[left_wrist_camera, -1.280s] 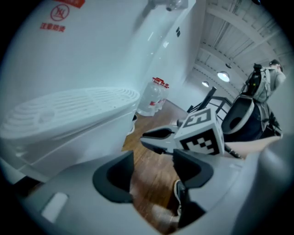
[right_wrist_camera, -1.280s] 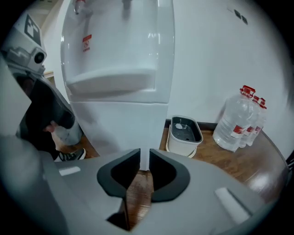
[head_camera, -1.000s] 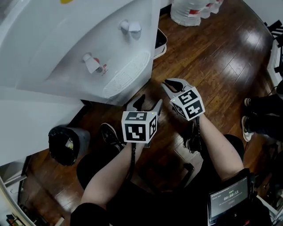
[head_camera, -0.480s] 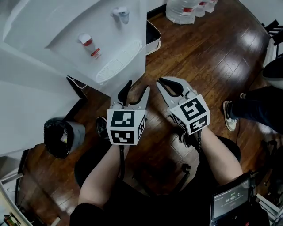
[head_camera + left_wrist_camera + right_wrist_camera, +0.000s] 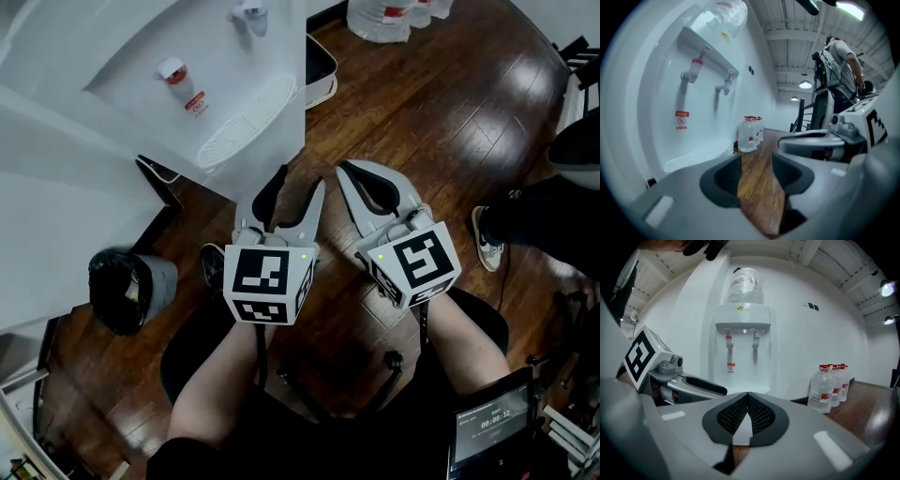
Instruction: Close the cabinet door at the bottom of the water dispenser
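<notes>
The white water dispenser point(image 5: 187, 75) stands at the upper left, with its two taps and drip grille point(image 5: 248, 122) showing from above. Its bottom cabinet door is hidden in every view. My left gripper point(image 5: 300, 183) is held in the air just right of the dispenser's front corner. Its jaws are closing, but a gap remains with only wooden floor showing through it point(image 5: 757, 157). My right gripper point(image 5: 345, 169) hovers beside it, jaws closing to shut, pads meeting at the tip point(image 5: 747, 394) on nothing. It faces the dispenser point(image 5: 743, 343) from a distance.
A black waste bin point(image 5: 122, 291) stands at the lower left. Several water bottles point(image 5: 384, 19) stand on the floor past the dispenser. A dark tray-like object point(image 5: 319, 66) lies by the dispenser's side. Another person's shoe point(image 5: 487, 239) is at the right, and a small screen point(image 5: 487, 431) at the lower right.
Both grippers have risen toward the head camera and now point more level. The jaws of both have narrowed, the right pair coming together.
</notes>
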`<state>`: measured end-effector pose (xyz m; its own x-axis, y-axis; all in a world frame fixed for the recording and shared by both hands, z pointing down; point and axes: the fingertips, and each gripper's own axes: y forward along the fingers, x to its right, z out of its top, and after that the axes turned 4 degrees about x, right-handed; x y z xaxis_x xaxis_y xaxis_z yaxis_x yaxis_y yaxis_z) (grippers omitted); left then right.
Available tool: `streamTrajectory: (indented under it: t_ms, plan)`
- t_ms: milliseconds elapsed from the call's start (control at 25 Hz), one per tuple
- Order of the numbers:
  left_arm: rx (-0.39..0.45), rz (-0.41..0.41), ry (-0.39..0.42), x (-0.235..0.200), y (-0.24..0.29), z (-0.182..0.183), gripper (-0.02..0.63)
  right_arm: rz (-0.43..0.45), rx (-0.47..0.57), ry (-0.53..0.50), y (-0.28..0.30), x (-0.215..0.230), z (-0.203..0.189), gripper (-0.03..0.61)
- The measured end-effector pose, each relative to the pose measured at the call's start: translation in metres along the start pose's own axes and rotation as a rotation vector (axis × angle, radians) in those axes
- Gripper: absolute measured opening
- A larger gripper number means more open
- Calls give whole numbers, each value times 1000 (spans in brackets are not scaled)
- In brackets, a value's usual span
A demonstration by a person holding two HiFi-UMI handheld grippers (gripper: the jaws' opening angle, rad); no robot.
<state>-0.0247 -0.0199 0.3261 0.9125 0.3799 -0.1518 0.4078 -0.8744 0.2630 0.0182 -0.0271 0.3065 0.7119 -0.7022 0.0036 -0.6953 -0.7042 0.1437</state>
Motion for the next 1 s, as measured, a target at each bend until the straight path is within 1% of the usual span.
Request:
streamTrajectory:
  t_ms: [120,200,360,1000]
  plan:
    - [39,8,78,0,-2,6,225,2,25,7,-2,1,11,5]
    - [45,5,100,2,-1,6,225,-1,32,14,-3,4,11,5]
    - [37,-1,94,1,1,3,225,-1,28,33,-2,6,8,5]
    - [27,-8,94,5,1,0,225,-1,16,33,-1,5,4,5]
